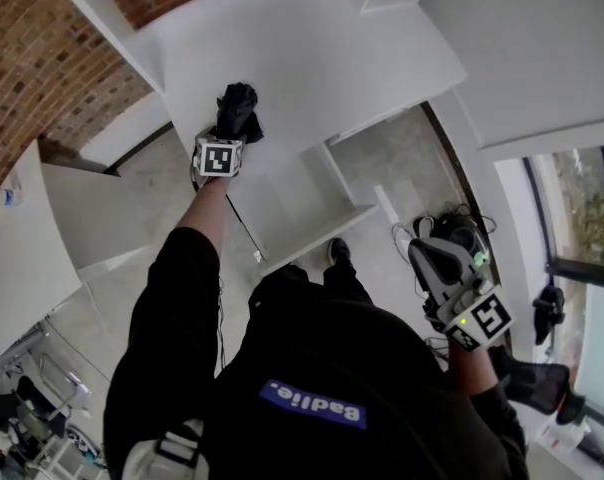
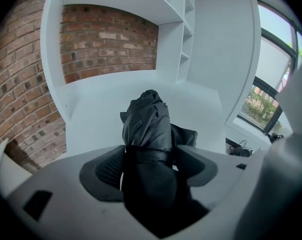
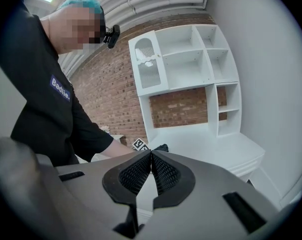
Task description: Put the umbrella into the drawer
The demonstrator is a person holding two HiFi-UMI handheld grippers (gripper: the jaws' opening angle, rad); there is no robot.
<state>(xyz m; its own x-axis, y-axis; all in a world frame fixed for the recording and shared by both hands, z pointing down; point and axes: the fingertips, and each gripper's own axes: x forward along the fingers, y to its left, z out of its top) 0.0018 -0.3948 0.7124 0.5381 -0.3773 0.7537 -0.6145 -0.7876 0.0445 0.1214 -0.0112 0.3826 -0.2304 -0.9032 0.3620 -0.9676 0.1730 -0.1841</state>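
A folded black umbrella (image 1: 239,111) lies on the white desk top (image 1: 322,58). My left gripper (image 1: 233,132) reaches down over it. In the left gripper view the umbrella (image 2: 146,129) fills the gap between the wide-spread jaws of the left gripper (image 2: 150,156), its strap level with the pads; I see no squeeze on it. What looks like a pulled-out white drawer (image 1: 327,230) juts from under the desk's front edge. My right gripper (image 1: 427,253) hangs low at the right, away from the desk. In its own view the right gripper (image 3: 151,154) is shut and empty, and the umbrella (image 3: 162,147) shows far off.
White shelves (image 3: 191,64) rise behind the desk against a brick wall (image 2: 106,44). Cables (image 1: 437,223) lie on the floor by the desk's right side. A window (image 1: 582,218) is at the far right. A white panel (image 1: 92,213) stands out at the left.
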